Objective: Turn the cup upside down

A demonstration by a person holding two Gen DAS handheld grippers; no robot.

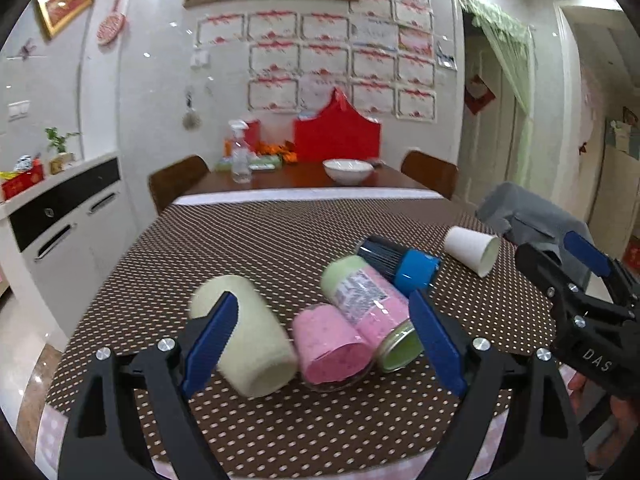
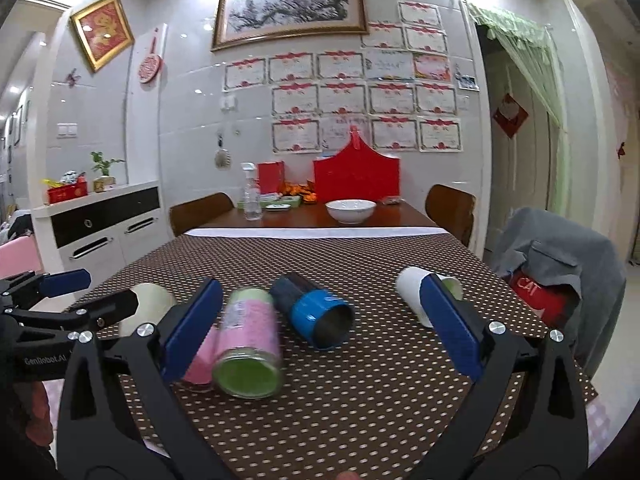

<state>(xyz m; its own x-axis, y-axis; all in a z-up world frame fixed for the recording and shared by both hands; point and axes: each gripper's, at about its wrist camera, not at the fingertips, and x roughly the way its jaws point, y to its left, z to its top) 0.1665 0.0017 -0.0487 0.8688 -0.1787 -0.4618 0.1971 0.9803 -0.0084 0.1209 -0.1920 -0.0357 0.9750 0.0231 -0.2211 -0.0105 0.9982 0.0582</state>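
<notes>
Paper cup (image 1: 472,249), white, lies on its side at far right of the dotted tablecloth (image 1: 280,240), apart from the other tumbled cups. Likely light, thin-walled, crushable: pinch mid-wall gently. Left gripper (image 1: 324,340) and right gripper (image 2: 320,332) both gape wide, holding nothing.
</notes>
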